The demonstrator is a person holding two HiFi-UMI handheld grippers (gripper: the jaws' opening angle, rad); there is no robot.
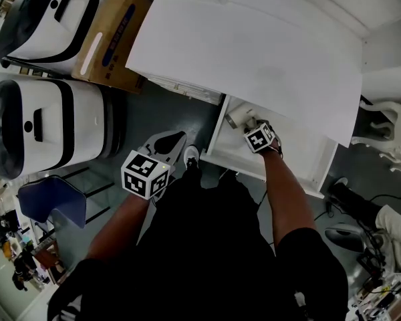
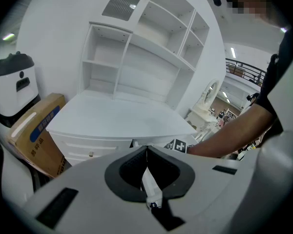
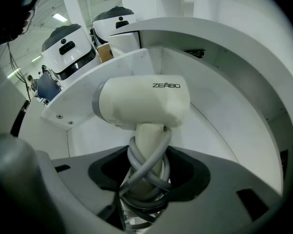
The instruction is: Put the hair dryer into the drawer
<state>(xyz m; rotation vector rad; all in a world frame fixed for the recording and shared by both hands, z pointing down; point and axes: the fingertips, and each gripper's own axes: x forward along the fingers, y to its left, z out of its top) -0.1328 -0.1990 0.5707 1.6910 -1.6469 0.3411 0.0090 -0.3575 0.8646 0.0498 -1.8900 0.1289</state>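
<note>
Grey concrete floor [image 1: 167,109] lies under a white wooden desk [image 1: 254,52], seen from above over the person's dark clothing. One white drawer [image 1: 301,156] of the desk is pulled out toward the person.

A cream plastic hair dryer [image 3: 141,104] sits inside this open drawer, held just above its white bottom. It has a short, rounded barrel with a silver-grey ring at one end and small dark lettering, "ZEABO", on its side. Its thick handle points back toward the camera, and a grey power cord [image 3: 149,162] is wound round that handle in crossing loops.

The right gripper [image 3: 145,184] reaches into the drawer, its two jaws clamped on the wrapped handle, one on each side.

The left gripper [image 2: 147,172] is held back by the person's left knee, well apart from the drawer. Its jaws are pressed together with nothing between them.

Left of the desk stands a brown cardboard box with blue print [image 1: 113,35], and beside it two rounded white-and-black machines [image 1: 47,126]. A blue plastic chair [image 1: 53,202] stands nearer the person.
</note>
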